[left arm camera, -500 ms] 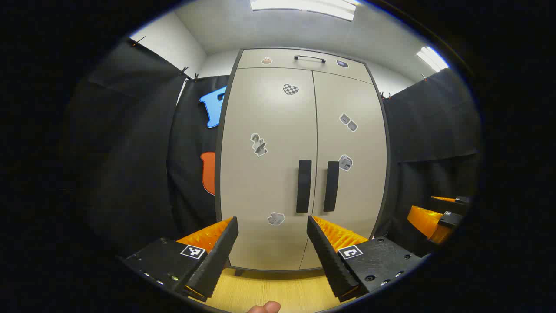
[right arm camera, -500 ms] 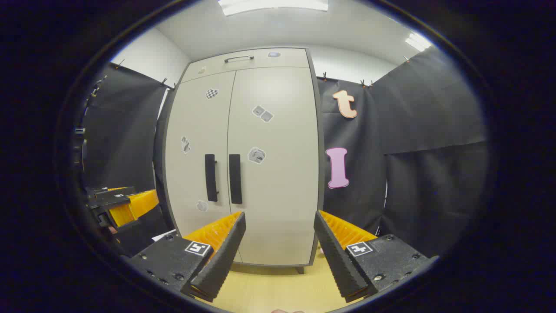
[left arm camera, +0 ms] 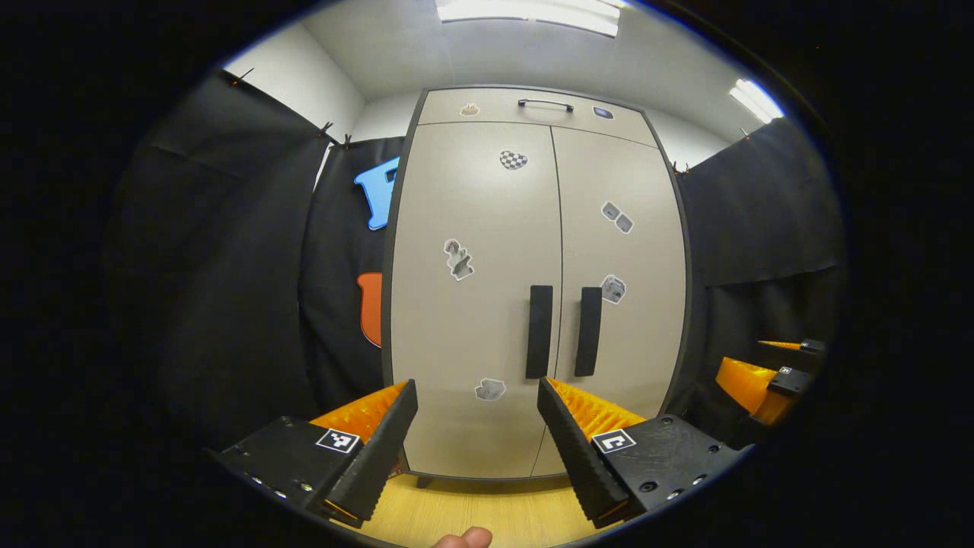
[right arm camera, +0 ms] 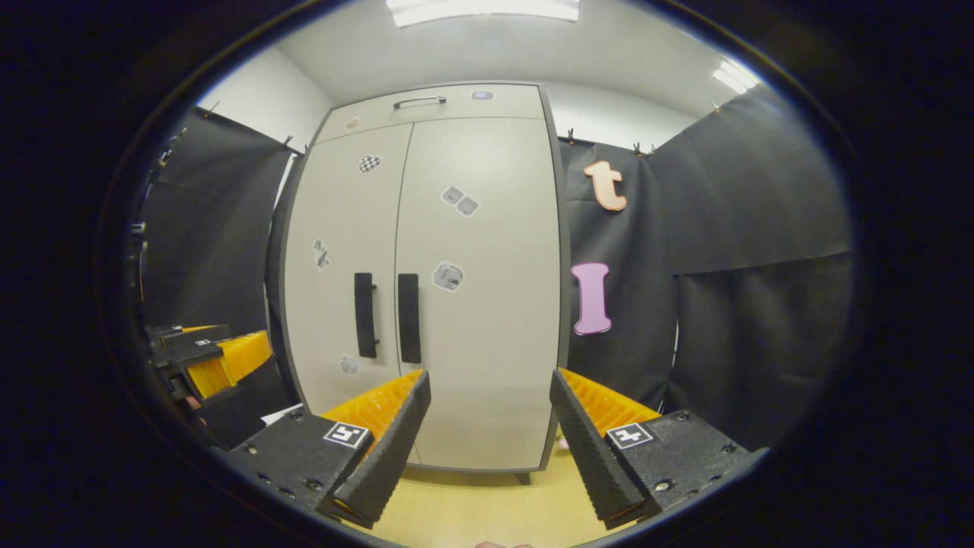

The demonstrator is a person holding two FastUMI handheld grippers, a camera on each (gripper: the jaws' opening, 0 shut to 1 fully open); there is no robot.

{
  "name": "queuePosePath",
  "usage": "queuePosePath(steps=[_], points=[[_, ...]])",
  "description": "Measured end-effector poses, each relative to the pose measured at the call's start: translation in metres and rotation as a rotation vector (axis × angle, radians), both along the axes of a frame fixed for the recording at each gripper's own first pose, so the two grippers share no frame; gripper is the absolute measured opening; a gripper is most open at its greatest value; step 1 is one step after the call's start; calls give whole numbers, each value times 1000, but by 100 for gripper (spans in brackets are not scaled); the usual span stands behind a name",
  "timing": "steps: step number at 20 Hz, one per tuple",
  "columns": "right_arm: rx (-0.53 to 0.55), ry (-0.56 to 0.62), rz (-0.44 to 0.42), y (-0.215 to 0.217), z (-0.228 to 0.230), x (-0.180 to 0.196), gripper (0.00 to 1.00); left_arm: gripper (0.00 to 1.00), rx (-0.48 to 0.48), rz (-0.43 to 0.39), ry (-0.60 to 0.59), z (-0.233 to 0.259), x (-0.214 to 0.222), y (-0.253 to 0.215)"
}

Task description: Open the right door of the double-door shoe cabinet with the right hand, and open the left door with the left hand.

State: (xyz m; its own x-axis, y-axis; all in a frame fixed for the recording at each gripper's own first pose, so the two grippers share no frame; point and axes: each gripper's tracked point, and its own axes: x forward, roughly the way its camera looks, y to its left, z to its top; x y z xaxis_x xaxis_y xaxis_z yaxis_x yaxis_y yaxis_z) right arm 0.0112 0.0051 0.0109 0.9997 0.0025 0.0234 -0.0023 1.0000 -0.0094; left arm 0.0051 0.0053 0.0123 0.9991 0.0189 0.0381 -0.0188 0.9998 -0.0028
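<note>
I have the shoe cabinet standing ahead of both tools, its two doors shut flush, with a narrow drawer front above them. In the left gripper view my left gripper sits low in front of the cabinet with its fingers spread wide and nothing between them; past the gap I see the lower part of the left door. The left handle and the right handle are two dark vertical bars just beside the centre seam, above and a little to the right of that gap, well apart from the fingertips. The right door carries a few small stickers, as does the left one. At the right edge of this view I can see the other tool (only its front end), held low beside the cabinet.

In the right gripper view my right gripper is likewise spread wide and holds nothing. It faces the lower part of the right door, with the handle pair up and to the left of the gap: the right handle nearer, the left handle beyond it. The cabinet rests on short feet on a pale wooden floor. The left tool shows low at the left edge here, apart from the cabinet.
</note>
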Motion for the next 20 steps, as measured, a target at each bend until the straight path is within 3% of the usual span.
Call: queuePosePath(steps=[20], points=[[24,8,-38,15,-10,20,98,95,15,-24,6,-15,16,12]])
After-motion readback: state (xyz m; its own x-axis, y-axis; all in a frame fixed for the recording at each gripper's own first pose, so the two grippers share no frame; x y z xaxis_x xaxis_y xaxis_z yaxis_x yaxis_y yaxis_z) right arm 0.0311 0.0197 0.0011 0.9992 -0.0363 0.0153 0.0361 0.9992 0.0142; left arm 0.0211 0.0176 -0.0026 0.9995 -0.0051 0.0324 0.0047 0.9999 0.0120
